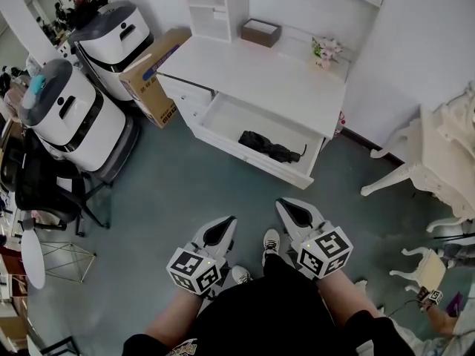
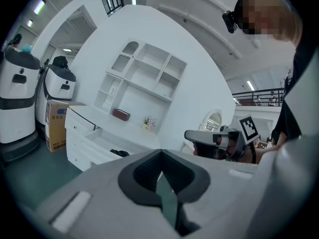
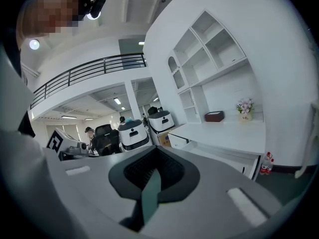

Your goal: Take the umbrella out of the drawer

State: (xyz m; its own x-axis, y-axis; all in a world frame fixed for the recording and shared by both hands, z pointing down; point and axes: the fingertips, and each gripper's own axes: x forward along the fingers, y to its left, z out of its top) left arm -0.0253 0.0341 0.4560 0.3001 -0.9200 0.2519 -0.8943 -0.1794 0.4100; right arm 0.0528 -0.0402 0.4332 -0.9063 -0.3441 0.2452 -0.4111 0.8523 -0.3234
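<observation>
Head view: the folded black umbrella (image 1: 271,147) lies in the open drawer (image 1: 256,163) of the white desk (image 1: 260,80), well apart from the left tongs (image 1: 228,222) and right tongs (image 1: 285,205). Both are pressed fully together, empty, above the floor.

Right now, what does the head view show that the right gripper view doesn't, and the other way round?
Only the head view shows the folded black umbrella lying in the open drawer, as well as the person's shoes on the floor.

Only the right gripper view shows the upstairs balcony railing. From its low angle the inside of the drawer is hidden.

Both views show the white desk, the brown box and the flower pot on it, and the white robots beside it.
</observation>
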